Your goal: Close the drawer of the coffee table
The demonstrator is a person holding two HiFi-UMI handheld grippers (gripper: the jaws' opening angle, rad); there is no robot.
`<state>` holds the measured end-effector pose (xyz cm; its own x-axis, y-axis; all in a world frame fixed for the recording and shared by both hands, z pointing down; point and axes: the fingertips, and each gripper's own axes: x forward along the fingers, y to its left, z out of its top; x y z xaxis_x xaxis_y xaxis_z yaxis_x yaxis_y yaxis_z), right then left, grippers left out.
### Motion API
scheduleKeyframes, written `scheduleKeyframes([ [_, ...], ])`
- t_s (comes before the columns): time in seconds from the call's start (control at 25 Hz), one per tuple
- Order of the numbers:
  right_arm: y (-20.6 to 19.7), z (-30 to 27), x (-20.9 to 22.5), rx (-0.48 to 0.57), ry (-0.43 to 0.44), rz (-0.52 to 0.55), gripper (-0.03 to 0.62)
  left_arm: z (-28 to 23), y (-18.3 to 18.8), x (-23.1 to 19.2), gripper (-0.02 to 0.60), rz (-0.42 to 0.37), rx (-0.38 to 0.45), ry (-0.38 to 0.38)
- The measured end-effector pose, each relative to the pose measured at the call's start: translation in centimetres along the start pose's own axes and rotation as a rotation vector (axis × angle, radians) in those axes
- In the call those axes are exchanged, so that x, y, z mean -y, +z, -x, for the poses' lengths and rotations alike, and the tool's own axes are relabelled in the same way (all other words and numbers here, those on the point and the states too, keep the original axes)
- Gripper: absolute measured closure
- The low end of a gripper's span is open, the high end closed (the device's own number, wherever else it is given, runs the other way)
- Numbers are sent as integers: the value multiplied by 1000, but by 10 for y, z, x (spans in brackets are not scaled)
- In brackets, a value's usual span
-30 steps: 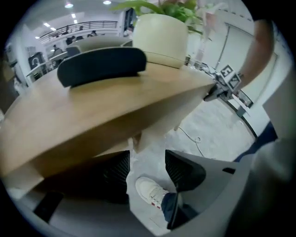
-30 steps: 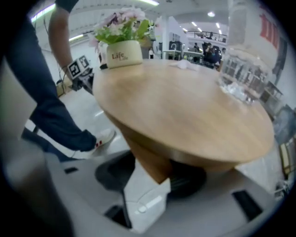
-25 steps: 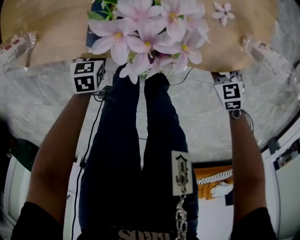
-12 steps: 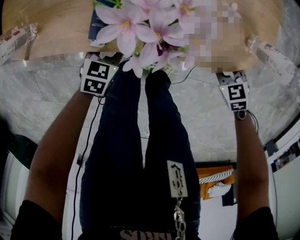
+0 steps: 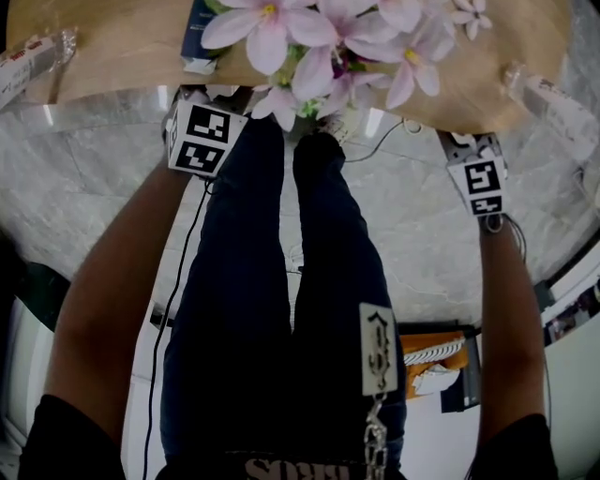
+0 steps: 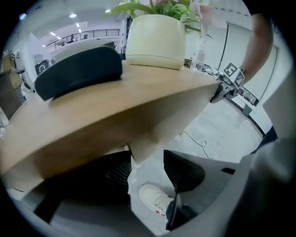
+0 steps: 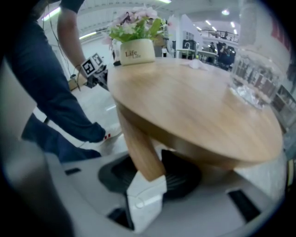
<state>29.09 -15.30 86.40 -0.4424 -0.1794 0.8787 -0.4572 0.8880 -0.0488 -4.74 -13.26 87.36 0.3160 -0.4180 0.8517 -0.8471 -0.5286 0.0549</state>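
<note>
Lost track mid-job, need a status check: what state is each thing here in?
Left gripper: open, fingers just narrowed slightly, gripping nothing.
Right gripper: fingers just closing around a wooden leg; whether they press it is unclear.
Flower pot: upright on the table.
Dark pouch: lying flat on the table.
Drawer: not visible, state unknown.

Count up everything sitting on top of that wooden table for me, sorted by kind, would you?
Potted flowers: 1
Dark case: 1
Clear bottles: 2
Loose blossom: 1
Total: 5
</note>
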Motion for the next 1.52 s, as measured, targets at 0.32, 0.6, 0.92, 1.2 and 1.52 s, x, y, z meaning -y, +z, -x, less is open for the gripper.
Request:
scheduleKeyframes([
  [0.32,-8,4,-9,-35,21,86,439,7,-13,7,402,-76,-46,-12],
  [0.6,-20,8,-32,-66,78,75,441,20,-30,19,430,-128,-83,-47],
  [0.92,-21,7,-38,-73,72,43,438,20,-28,18,428,-232,-123,-14],
  [1.2,-28,11,-47,-112,81,54,439,32,-39,32,434,-196,-176,-26],
  [1.52,-47,18,-80,-141,104,49,439,45,-66,53,437,-191,-217,-61],
])
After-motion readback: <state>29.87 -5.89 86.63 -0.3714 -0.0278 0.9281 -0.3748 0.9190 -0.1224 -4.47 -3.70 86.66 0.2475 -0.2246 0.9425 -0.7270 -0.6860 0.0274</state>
